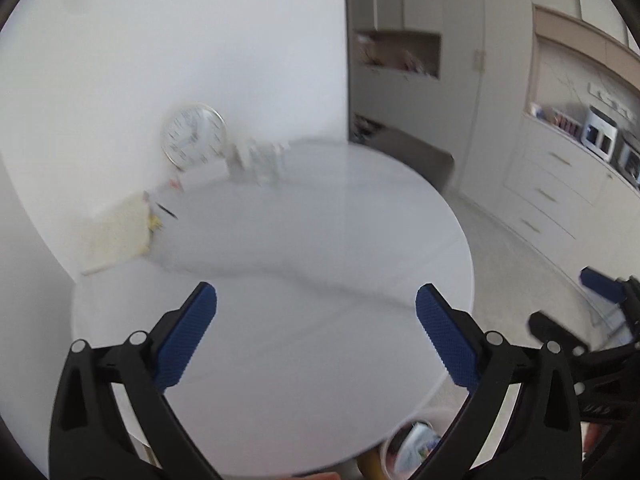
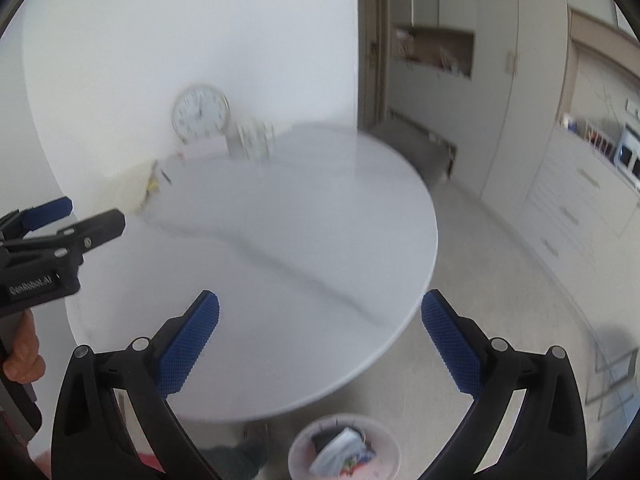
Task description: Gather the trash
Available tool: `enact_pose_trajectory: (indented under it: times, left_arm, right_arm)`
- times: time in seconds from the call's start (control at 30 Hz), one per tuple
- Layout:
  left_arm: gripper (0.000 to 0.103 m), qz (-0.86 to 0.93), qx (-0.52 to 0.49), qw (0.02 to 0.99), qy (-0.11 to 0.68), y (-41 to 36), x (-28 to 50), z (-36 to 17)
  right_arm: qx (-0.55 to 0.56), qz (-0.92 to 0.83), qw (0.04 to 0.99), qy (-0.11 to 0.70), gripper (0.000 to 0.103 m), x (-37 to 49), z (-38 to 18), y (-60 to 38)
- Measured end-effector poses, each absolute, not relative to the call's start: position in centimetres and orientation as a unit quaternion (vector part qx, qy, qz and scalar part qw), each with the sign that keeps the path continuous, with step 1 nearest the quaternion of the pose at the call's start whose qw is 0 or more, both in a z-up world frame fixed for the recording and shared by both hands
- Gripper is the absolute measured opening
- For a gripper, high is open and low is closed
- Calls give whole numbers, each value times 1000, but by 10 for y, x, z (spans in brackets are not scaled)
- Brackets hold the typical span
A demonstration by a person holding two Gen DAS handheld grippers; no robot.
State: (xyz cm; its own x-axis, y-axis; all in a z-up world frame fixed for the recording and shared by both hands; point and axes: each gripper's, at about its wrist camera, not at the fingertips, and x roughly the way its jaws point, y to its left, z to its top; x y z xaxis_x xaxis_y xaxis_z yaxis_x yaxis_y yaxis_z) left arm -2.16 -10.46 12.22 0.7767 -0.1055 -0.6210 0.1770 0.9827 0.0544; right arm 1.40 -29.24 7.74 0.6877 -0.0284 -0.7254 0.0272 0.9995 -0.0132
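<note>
Clearly both pairs of tongs are released and carry nothing: the left tongs [image 1: 316, 336] stand spread wide over the near part of the round white table [image 1: 320, 220], and the right tongs [image 2: 320, 340] gape the same way above its near edge, with only bare tabletop between the blue pads [image 2: 188, 344]. In the right wrist view we also catch the left tongs from the side, held by a hand [image 2: 22, 356].

We find the trash just below the near edge of the table: a pale, translucent trash bin [image 2: 344, 450] on the floor, already holding crumpled paper and wrappers [image 2: 340, 454]. We judge that stuff light, soft and crushable, easy to pinch anywhere along a fold, though thin film may slip from the pads. The bin itself looks light too; its rim would be our hold.

At the far side of the table, against the wall, stand a round clock [image 1: 194, 136], a clear holder or cluster of glassware [image 1: 258, 158] too blurred to name, a cream pad [image 1: 116, 236] and a dark pen-like stick [image 1: 166, 210]. We see no loose trash on the tabletop, as far as the blur lets us tell. Beyond the table run cabinets [image 2: 576, 184], well apart. Only the near edge of the table, overhanging the bin, would crowd a reach down.
</note>
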Motion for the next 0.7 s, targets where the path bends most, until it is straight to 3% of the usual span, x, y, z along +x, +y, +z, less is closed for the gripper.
enact_pose_trajectory:
  times: [0.2, 0.37, 0.7]
  left_arm:
    - [96, -45, 54, 965, 251, -87, -23, 199]
    - [96, -24, 54, 972, 226, -80, -19, 237]
    - [96, -12, 45, 959, 281, -76, -17, 210]
  right_arm:
    - [-11, 1, 954, 299, 101, 36, 170, -285]
    - [-24, -5, 964, 264, 101, 45, 213, -278]
    - [-15, -23, 950, 311, 101, 44, 184, -270]
